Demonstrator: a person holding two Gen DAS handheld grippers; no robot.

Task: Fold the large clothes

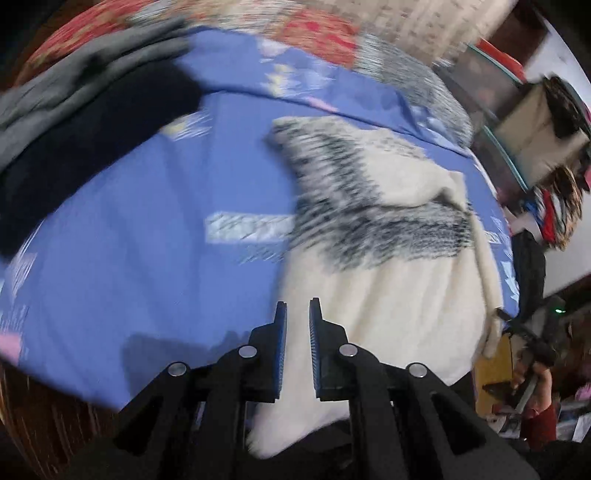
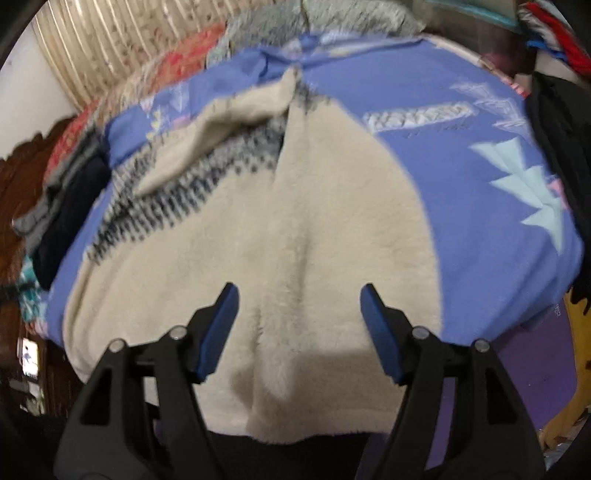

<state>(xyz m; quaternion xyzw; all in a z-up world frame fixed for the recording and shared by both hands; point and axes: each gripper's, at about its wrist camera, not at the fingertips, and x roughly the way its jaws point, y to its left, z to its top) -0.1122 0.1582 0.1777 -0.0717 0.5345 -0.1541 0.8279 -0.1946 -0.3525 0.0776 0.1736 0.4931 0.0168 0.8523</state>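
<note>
A cream fleece sweater [image 1: 399, 302] with a dark knit-pattern band lies on a blue bedsheet [image 1: 147, 240]. It fills the middle of the right wrist view [image 2: 258, 229], with one sleeve folded across its upper left. My left gripper [image 1: 297, 306] hovers over the sweater's left edge, its jaws a narrow gap apart with nothing between them. My right gripper [image 2: 299, 291] is wide open and empty above the sweater's lower hem.
A stack of dark and grey folded clothes [image 1: 74, 122] sits at the bed's far left and also shows in the right wrist view [image 2: 62, 206]. A red patterned quilt [image 1: 314, 33] lies behind. Cluttered shelves [image 1: 535, 140] stand to the right. The bed's near edge [image 2: 517, 317] drops off.
</note>
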